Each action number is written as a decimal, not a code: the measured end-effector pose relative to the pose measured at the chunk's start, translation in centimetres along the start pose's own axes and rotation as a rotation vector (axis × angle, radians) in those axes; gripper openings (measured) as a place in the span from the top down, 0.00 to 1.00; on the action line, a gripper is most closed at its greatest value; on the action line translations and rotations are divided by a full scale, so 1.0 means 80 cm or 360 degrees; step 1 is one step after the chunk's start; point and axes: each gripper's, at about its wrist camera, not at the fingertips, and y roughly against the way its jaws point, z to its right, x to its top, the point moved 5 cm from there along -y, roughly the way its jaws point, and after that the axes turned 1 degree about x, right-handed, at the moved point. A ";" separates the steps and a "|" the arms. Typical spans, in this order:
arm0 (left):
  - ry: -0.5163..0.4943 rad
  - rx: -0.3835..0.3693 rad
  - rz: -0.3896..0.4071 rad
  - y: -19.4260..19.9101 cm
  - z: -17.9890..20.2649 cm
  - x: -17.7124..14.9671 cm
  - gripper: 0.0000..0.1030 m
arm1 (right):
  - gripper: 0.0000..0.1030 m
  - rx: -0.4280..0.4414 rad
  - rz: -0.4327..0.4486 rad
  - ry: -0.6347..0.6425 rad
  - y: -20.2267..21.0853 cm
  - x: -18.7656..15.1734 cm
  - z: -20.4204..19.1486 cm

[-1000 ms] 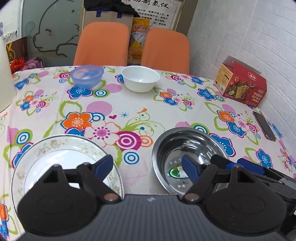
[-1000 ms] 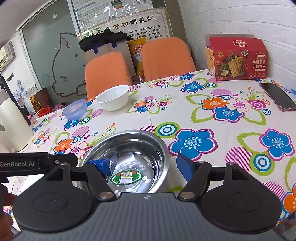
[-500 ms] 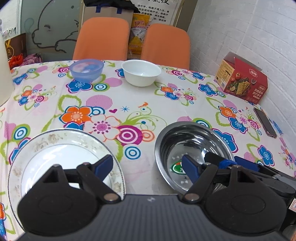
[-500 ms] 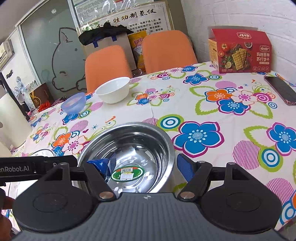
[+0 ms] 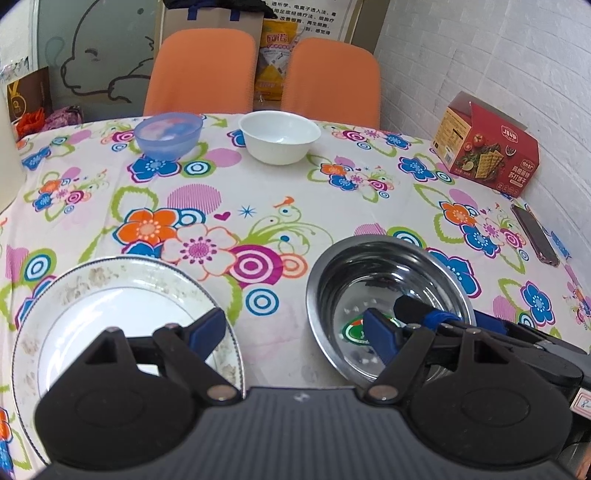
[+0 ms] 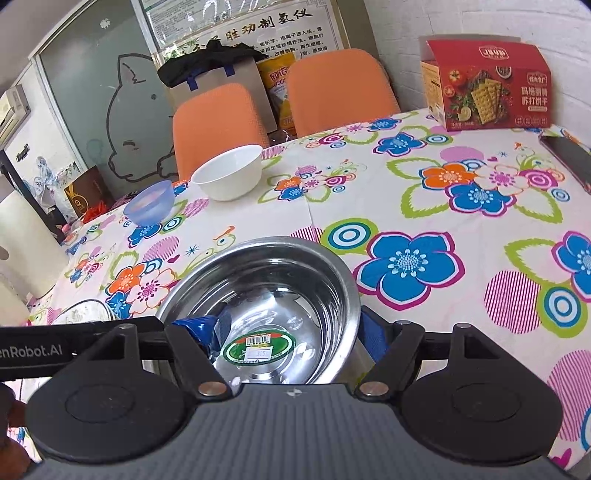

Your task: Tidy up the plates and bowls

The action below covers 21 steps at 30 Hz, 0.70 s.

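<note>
We see a tabletop under a flowered cloth, two orange chairs and a white brick wall behind. Our right hand-held gripper stands open, one finger inside the steel bowl, one outside. Our left hand-held gripper is open and empty, above the white plate.

This looks like an office break room or meeting corner: a desk under a flowered cloth, two orange chairs, a white brick wall, a frosted glass partition with a cartoon cat, a Chinese notice poster, and a cracker box.
</note>
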 end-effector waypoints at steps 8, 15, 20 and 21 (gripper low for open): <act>-0.0004 0.0016 -0.0018 -0.008 0.004 0.004 0.26 | 0.42 -0.0001 -0.0011 -0.0072 -0.004 0.000 0.016; -0.0012 0.0011 -0.0014 -0.008 0.008 0.007 0.26 | 0.41 -0.0021 -0.0003 -0.0092 -0.004 0.000 0.024; -0.0016 0.0020 0.0012 -0.002 0.009 0.009 0.26 | 0.41 -0.0010 0.0001 -0.0087 -0.002 0.001 0.024; -0.0015 0.0018 0.0013 -0.002 0.009 0.009 0.26 | 0.41 -0.0009 0.0000 -0.0086 -0.002 0.001 0.024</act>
